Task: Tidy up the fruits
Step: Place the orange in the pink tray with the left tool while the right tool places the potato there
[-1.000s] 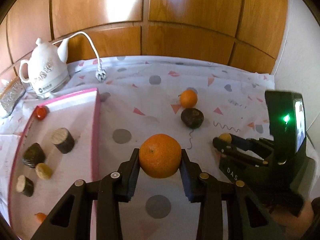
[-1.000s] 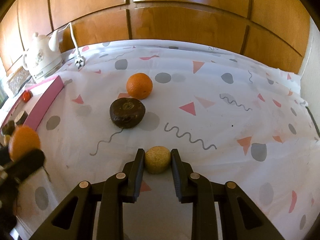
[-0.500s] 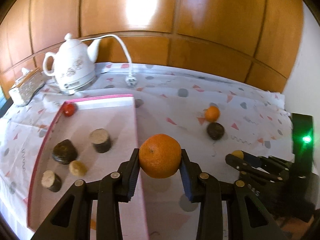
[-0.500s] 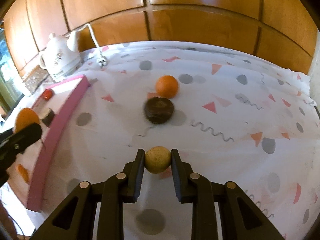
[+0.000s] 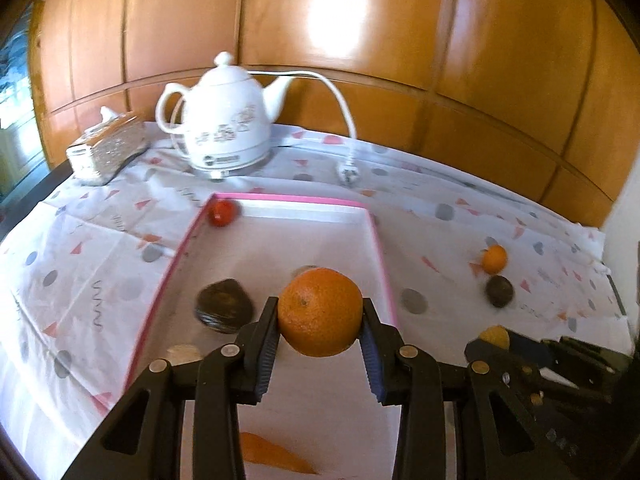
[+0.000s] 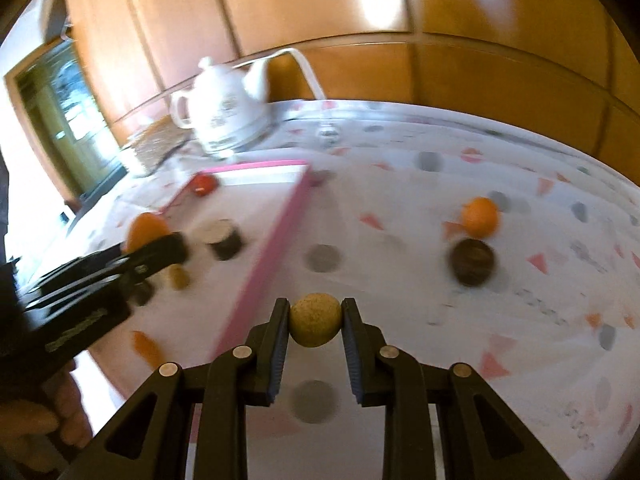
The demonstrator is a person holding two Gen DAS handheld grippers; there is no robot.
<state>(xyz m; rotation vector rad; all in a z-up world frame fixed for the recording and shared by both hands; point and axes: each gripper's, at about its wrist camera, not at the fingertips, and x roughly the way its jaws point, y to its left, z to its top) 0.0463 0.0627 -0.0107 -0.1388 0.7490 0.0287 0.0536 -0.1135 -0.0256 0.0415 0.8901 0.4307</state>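
Note:
My left gripper (image 5: 320, 328) is shut on a large orange (image 5: 320, 312) and holds it above the pink-rimmed white tray (image 5: 380, 248). My right gripper (image 6: 316, 320) is shut on a small tan round fruit (image 6: 316, 319), held above the tablecloth just right of the tray's pink rim (image 6: 272, 248). The tray holds a red fruit (image 5: 222, 213), a dark fruit (image 5: 224, 306) and several other pieces. A small orange (image 6: 479, 217) and a dark round fruit (image 6: 471, 261) lie on the cloth to the right. The left gripper also shows in the right wrist view (image 6: 152, 248).
A white electric kettle (image 5: 224, 120) with its cord and plug (image 5: 347, 174) stands behind the tray. A glittery tissue box (image 5: 106, 152) is at the far left. Wooden wall panels close the back. A patterned cloth (image 5: 460, 216) covers the table.
Both grippers have lifted and swung left with their fruits. The left one now hangs over the tray; the right one has come up to the tray's right rim.

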